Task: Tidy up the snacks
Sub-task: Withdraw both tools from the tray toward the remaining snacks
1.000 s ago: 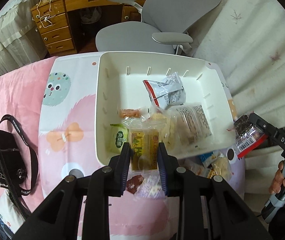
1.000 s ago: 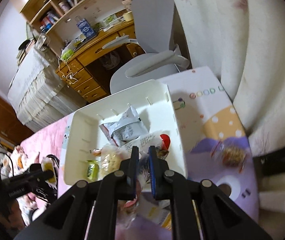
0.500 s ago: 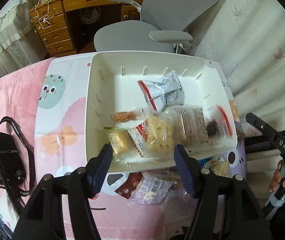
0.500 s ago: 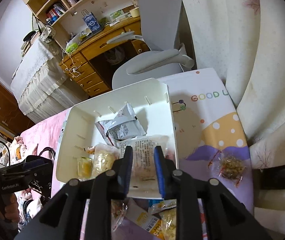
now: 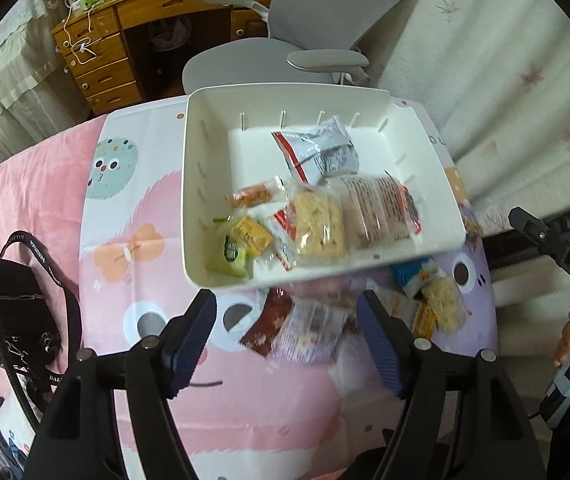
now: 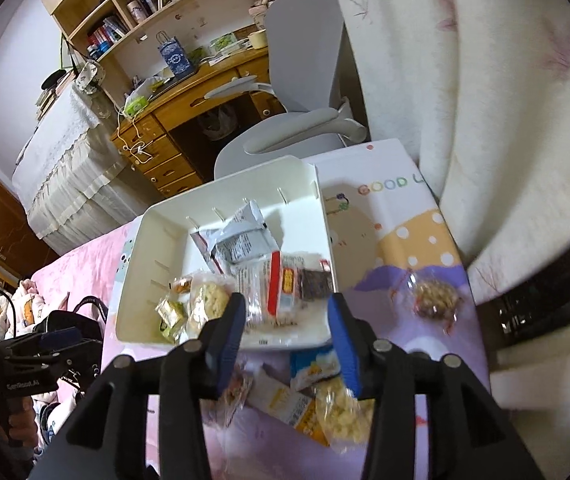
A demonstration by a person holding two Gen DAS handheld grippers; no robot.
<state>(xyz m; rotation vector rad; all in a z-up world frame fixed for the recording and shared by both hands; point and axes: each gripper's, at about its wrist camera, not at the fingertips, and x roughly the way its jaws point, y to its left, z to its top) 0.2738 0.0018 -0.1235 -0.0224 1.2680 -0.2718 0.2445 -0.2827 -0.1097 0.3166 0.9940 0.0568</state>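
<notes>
Inside white bin (image 5: pixel 425 184): snack packets (image 5: pixel 317 224)

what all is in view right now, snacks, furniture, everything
bin: one, white, on the cartoon mat
snack packets in bin: about six, grey-white, orange, yellow, green, clear, mostly along the near side
loose snack packets: several, red, blue, yellow, clear, on the mat just outside the bin's near wall
round snack packet: one, clear with red, alone on the mat to the right of the bin
mat: one, pink, white and purple
handbag: one, black, left of the mat
office chair: one, grey, behind the bin
desk: one, wooden, with drawers
left gripper: jaws opening, nothing between them
right gripper: jaws opening, nothing between them
</notes>
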